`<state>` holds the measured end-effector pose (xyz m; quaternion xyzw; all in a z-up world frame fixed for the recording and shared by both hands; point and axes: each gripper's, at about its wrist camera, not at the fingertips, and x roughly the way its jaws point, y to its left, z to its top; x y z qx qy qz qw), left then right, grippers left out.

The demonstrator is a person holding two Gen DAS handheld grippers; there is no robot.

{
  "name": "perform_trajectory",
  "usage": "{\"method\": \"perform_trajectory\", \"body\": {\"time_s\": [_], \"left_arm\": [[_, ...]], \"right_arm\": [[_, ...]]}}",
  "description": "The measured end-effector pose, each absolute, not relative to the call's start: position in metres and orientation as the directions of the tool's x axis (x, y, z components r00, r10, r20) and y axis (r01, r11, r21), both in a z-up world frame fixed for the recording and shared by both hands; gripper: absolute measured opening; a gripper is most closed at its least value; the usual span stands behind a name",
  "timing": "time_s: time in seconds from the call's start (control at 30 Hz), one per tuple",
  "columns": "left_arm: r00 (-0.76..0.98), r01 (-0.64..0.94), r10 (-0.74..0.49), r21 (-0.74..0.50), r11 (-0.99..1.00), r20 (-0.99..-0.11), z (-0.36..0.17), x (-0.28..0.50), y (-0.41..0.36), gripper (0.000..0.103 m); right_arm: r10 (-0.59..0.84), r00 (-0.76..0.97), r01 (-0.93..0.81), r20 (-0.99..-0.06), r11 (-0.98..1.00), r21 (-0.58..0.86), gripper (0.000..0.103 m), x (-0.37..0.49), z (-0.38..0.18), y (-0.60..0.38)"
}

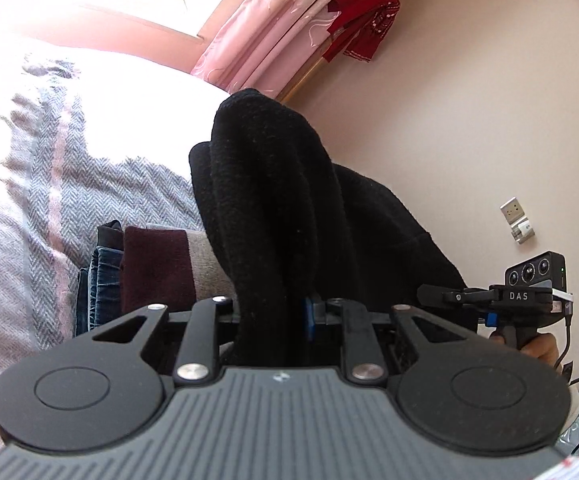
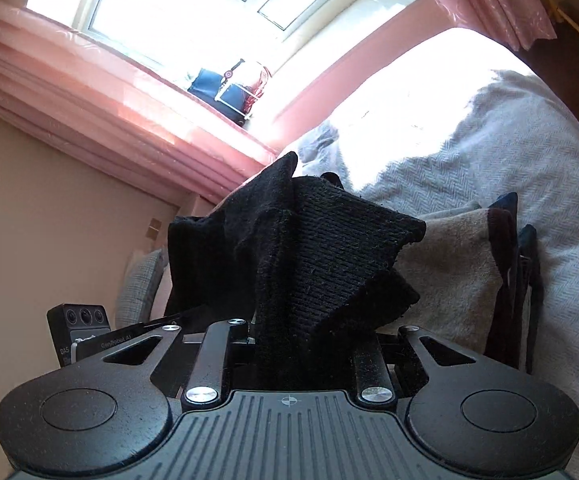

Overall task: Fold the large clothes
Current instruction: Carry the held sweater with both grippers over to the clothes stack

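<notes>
A black fleece garment [image 1: 265,208] bunches up between the jaws of my left gripper [image 1: 273,320], which is shut on it; the fingertips are buried in the cloth. In the right wrist view a ribbed hem of the same black garment [image 2: 321,248] rises out of my right gripper [image 2: 309,340], also shut on it. The right gripper [image 1: 529,300] shows at the right edge of the left wrist view, a hand on its handle. The left gripper [image 2: 85,328] appears at the lower left of the right wrist view. The cloth hangs between the two.
A grey herringbone bedspread [image 1: 49,184] covers the bed. A stack of folded clothes [image 1: 145,272], denim, maroon and beige, lies on it just behind the garment; the stack of folded clothes [image 2: 457,272] sits right of the hem. Pink curtains [image 1: 273,28], a window [image 2: 177,12] and a wall socket [image 1: 515,220] lie beyond.
</notes>
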<state>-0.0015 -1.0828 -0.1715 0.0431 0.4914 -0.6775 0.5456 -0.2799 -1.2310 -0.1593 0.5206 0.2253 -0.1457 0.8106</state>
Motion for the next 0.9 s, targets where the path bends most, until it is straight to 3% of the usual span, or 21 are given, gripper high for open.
{"method": "perform_trajectory", "body": {"time_s": [0.27,0.33,0.4,0.57,0.63,0.73,0.83,0.9], "left_arm": [[-0.408,0.778,-0.648,-0.617,0.122,-0.643,-0.238,0.021,-1.12,0.021],[-0.404,0.77,-0.66,-0.625,0.129,-0.633,-0.255,0.026,-1.121,0.028],[-0.386,0.765,-0.677,-0.628,0.144,-0.626,-0.27,0.031,-1.118,0.043],[-0.357,0.746,-0.724,-0.647,0.16,-0.59,-0.278,0.053,-1.099,0.055],[-0.334,0.761,-0.735,-0.629,0.158,-0.589,-0.27,0.057,-1.092,0.055],[-0.211,0.819,-0.771,-0.539,0.195,-0.6,-0.246,0.06,-1.084,0.048],[-0.127,0.872,-0.817,-0.456,0.179,-0.562,-0.215,0.049,-1.089,0.039],[-0.124,0.901,-0.845,-0.416,0.124,-0.521,-0.199,0.026,-1.101,0.027]], "right_arm": [[0.019,0.833,0.511,-0.553,0.356,0.782,0.018,-0.279,-0.225,-1.258],[-0.018,0.811,0.548,-0.585,0.374,0.748,0.022,-0.283,-0.235,-1.256],[-0.088,0.79,0.589,-0.606,0.383,0.712,0.036,-0.292,-0.241,-1.252],[-0.285,0.75,0.66,-0.597,0.381,0.647,0.045,-0.325,-0.23,-1.241],[-0.375,0.694,0.719,-0.615,0.409,0.562,0.045,-0.326,-0.213,-1.231],[-0.572,0.524,0.85,-0.631,0.392,0.351,0.045,-0.318,-0.181,-1.209],[-0.679,0.508,0.861,-0.53,0.428,0.276,0.045,-0.302,-0.158,-1.187],[-0.69,0.536,0.836,-0.487,0.513,0.193,0.045,-0.271,-0.152,-1.174]]}}
